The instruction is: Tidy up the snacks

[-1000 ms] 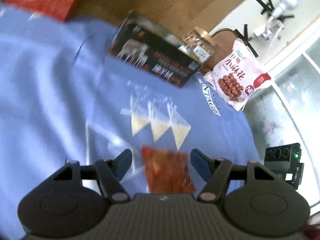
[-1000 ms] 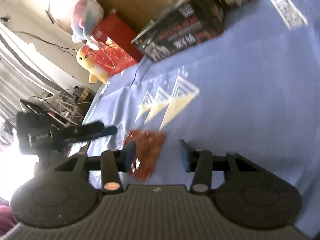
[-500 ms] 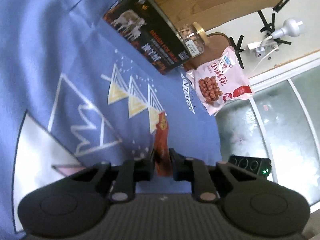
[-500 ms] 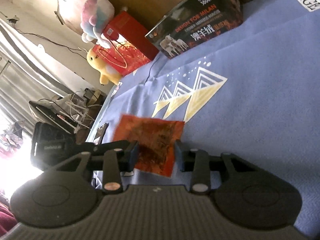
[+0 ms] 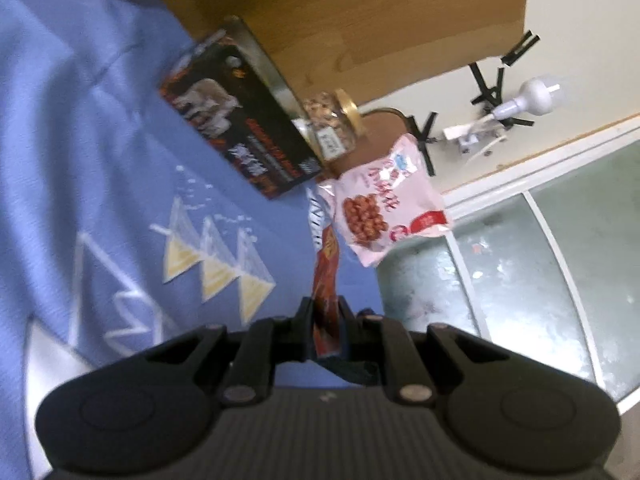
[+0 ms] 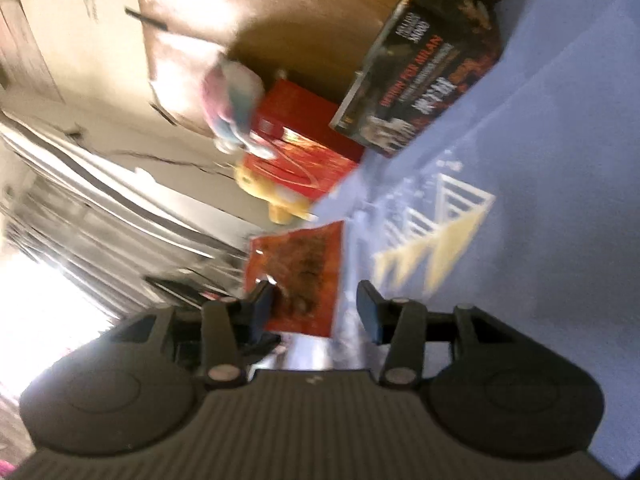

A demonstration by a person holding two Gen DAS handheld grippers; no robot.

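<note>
Left wrist view: left gripper point(image 5: 325, 322) has its fingers point(image 5: 303, 322) clamped on a red snack packet point(image 5: 325, 276), seen edge-on, lifted above the blue cloth point(image 5: 80, 152) covering the table. Landmark is the black box point(image 5: 240, 136) lying on the cloth: the packet is well in front of it, toward the camera. A glass jar with gold lid point(image 5: 334, 124) sits just behind the box's right end; a pink peanut bag point(image 5: 386, 204) lies just right of the box, near the packet's far tip. Yellow triangle print point(image 5: 216, 264) lies between box and gripper. View blurred. Right wrist view: right gripper point(image 6: 316, 310) has fingers point(image 6: 368, 312) apart, holding nothing; the packet point(image 6: 304, 276) shows flat-on between them, near the left finger, contact unclear through blur. The black box point(image 6: 424, 76) is well behind the packet; a red box point(image 6: 304, 148) and plush toys point(image 6: 236, 100) sit left of it.
</note>
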